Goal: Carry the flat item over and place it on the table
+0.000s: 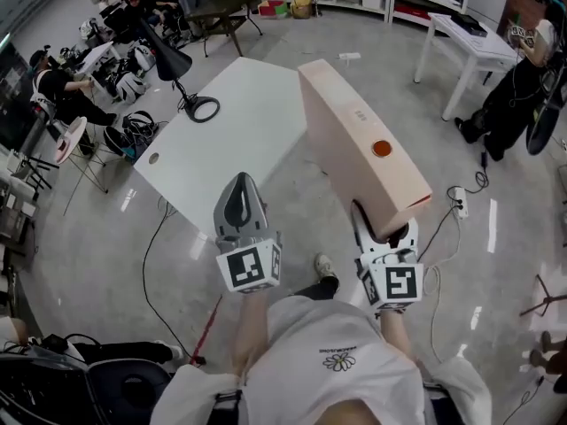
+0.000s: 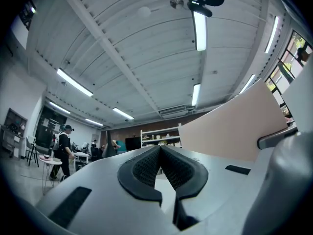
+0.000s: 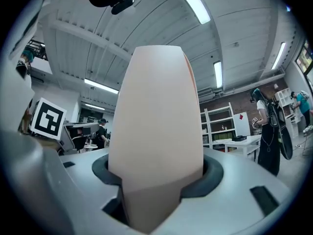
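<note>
The flat item is a long pale-pink box (image 1: 359,149) with an orange dot on its side. My right gripper (image 1: 383,224) is shut on its near end and holds it in the air, slanting up and away over the floor. In the right gripper view the box (image 3: 156,131) fills the space between the jaws of the right gripper (image 3: 156,177) and rises toward the ceiling. My left gripper (image 1: 239,197) is shut with nothing in it, to the left of the box and apart from it. In the left gripper view the left gripper (image 2: 160,155) points up, with the box (image 2: 234,126) at the right.
A white table (image 1: 235,135) stands just beyond the grippers, with a black desk lamp (image 1: 173,60) near its far left corner. A second white table (image 1: 469,38) is at the back right. People sit at the left, one stands at the right. Cables and a power strip (image 1: 461,200) lie on the floor.
</note>
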Action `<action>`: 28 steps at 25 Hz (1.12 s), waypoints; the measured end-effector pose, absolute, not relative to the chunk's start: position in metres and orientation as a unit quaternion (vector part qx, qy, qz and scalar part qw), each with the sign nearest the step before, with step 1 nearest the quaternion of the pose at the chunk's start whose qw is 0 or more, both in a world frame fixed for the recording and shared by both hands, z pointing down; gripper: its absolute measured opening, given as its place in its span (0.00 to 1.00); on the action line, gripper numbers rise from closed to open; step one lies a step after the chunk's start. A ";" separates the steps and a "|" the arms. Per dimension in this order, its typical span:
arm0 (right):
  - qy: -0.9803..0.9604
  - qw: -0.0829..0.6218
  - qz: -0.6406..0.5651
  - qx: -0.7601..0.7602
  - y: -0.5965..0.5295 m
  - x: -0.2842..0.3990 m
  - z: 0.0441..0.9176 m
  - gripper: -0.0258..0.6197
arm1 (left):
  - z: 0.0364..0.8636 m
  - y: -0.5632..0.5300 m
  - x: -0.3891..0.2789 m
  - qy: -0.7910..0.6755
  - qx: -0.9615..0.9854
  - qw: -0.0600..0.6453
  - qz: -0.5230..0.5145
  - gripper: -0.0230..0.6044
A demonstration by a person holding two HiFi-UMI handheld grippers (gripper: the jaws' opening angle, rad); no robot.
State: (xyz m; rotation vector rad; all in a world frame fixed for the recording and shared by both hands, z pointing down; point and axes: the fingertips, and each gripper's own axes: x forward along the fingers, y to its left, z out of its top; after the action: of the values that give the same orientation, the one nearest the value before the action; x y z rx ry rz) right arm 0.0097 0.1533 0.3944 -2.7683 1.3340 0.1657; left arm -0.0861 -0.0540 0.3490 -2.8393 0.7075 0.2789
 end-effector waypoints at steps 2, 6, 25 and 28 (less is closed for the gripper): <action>0.438 0.036 0.055 -0.897 0.132 0.037 0.386 0.50 | 0.343 -0.072 -0.058 0.237 -0.961 0.107 0.090 0.06; 0.447 0.036 0.053 -0.892 0.086 0.093 0.376 0.50 | 0.334 -0.113 -0.008 0.244 -0.960 0.109 0.087 0.06; 0.552 0.041 0.075 -0.829 -0.080 0.229 0.361 0.50 | 0.334 -0.246 0.070 0.373 -0.917 0.101 0.095 0.06; 0.572 0.053 0.081 -0.815 -0.093 0.238 0.357 0.50 | 0.340 -0.250 0.065 0.404 -0.905 0.095 0.094 0.06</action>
State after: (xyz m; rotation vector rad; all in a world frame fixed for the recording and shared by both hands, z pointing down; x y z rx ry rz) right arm 0.2375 -0.0933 0.3571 -2.4755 1.7378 0.2466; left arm 0.0654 -0.2496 0.3402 -2.6833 1.1985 0.2777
